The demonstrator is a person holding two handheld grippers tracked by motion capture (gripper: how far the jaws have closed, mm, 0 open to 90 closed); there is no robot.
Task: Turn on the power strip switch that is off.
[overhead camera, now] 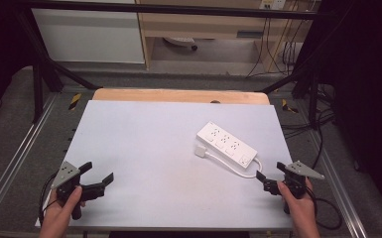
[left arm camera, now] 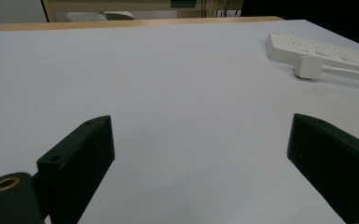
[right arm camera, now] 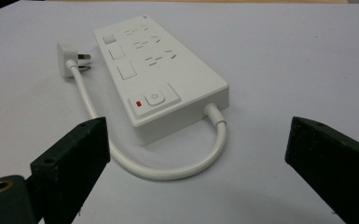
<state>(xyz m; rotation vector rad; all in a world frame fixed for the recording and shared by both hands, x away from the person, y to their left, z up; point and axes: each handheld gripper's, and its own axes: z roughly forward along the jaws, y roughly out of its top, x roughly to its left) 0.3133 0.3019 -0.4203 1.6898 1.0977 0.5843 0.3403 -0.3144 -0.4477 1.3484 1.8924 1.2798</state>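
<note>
- Your work on the white power strip (overhead camera: pixel 226 144) looks barely begun; it lies untouched on the right half of the table (overhead camera: pixel 144 148), angled, its switch end towards you; every step of handling it is, by this reading, still ahead.
- Your right gripper (overhead camera: pixel 272 177) sits near the table's front right corner, jaws spread wide and empty, aimed at the strip's near end; in the right gripper view the strip's short cable (right arm camera: pixel 168 170) loops on the table just ahead of the jaws, not touched.
- Your left gripper (overhead camera: pixel 98 174) rests at the front left, well apart from the strip, jaws likewise released, holding nothing.
- The plug (overhead camera: pixel 201 150) lies on the table just beside the strip's left edge, prongs bare, plugged into nothing.
- The table top is pale, matte and otherwise bare; a wooden edge (overhead camera: pixel 178 95) shows along its far side.
- Beyond: a black frame (overhead camera: pixel 168 9), grey floor, a light wooden cabinet (overhead camera: pixel 203 25) and hanging cables (overhead camera: pixel 273 44) in a dim room.
</note>
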